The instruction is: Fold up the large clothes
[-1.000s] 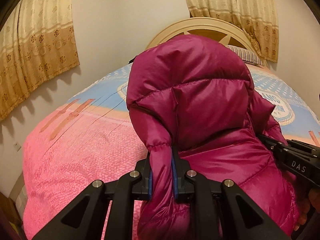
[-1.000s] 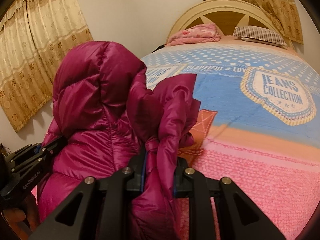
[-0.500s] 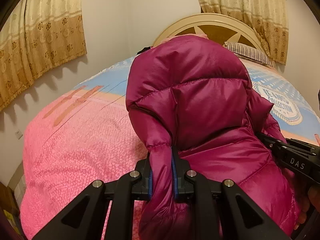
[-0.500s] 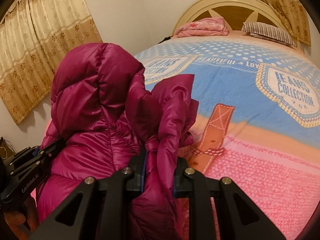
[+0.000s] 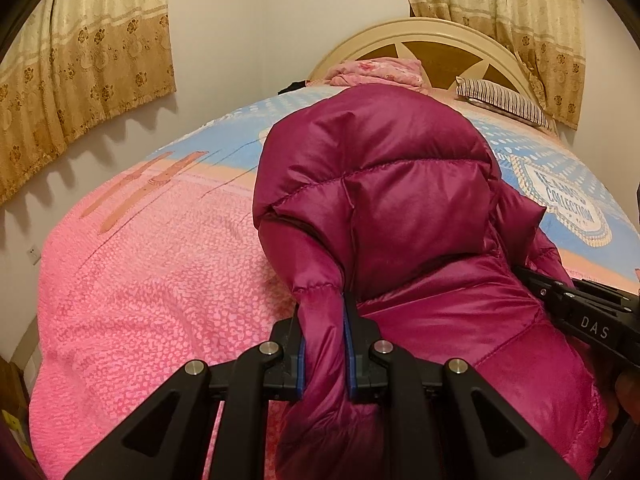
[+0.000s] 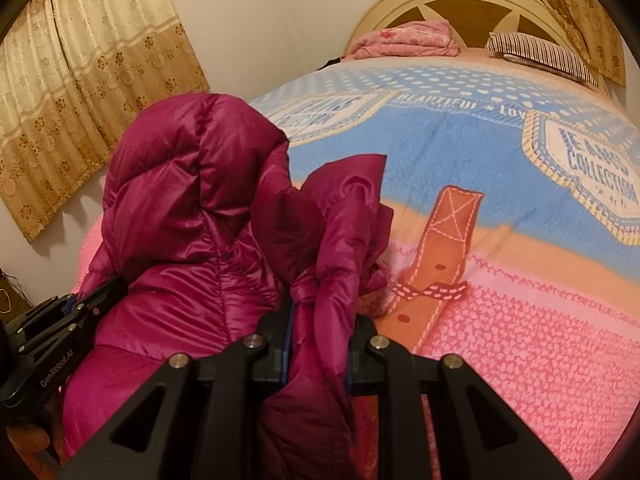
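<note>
Clearly the step in hand is carrying and laying out: both grippers hold the magenta puffer jacket (image 5: 400, 208) up over the bed (image 5: 140, 280), its hood bulging forward above the pink end of the bedspread. The left gripper (image 5: 325, 344) is clamped on a pinched roll of the quilted fabric, its blue-padded jaws pressing the cloth from both sides. The right gripper (image 6: 318, 344) is likewise closed on a thicker bunch of the jacket, near a crumpled flap that may be the collar or front edge; which it is I cannot tell. Each gripper shows at the edge of the other's view, so the two grips sit close together on the garment. How much of the jacket's lower part touches the bedspread is hidden by the jacket itself.

No fold looks made yet; the jacket is bunched, not flat. The next move, I judge, calls for lowering it onto the bed and drawing the two grips apart so the body spreads smooth. Slippery, puffy fabric may spring back or slide.
</note>
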Motion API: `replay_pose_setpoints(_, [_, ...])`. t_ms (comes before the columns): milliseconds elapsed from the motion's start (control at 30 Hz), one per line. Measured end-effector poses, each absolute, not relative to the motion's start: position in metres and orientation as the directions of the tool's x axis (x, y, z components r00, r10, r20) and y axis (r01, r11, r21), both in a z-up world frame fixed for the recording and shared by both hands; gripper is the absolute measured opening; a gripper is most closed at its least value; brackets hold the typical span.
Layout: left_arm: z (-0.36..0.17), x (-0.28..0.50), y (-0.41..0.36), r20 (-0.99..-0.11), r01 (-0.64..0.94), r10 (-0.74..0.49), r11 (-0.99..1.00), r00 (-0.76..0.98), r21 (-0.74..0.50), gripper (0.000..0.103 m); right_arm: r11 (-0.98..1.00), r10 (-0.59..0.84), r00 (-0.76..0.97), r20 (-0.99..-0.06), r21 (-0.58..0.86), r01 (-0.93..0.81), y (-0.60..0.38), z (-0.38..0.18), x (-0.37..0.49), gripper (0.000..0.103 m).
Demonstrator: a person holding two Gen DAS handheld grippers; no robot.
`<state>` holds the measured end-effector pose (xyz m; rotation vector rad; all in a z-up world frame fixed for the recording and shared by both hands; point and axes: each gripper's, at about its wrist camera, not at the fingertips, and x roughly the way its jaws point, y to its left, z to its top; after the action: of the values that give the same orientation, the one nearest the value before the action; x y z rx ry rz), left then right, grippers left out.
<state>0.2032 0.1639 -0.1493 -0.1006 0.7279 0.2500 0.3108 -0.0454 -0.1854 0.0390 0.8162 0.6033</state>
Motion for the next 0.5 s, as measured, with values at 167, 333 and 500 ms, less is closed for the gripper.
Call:
replay_pose_setpoints(167, [-0.141, 0.209, 0.156, -0.664, -0.265, 0.19, 0.964, 0.723, -0.013, 0.015, 0.837, 0.52, 0.534, -0.667, 0.274, -0.473, -0.05, -0.185, 0.311, 0.021])
replay_pose_setpoints(333, [-0.149, 0.215, 0.159, -0.673, -0.249, 0.18, 0.968, 0.718, -0.007, 0.015, 0.845, 0.508, 0.538, -0.672, 0.268, -0.463, -0.053, -0.18, 0.314, 0.021])
replay_pose_setpoints(500, [-0.156, 0.215, 0.162, -0.678, -0.256, 0.194, 0.967, 0.709, 0.009, 0.027, 0.848, 0.499, 0.534, -0.682, 0.256, -0.465, -0.045, -0.188, 0.309, 0.022])
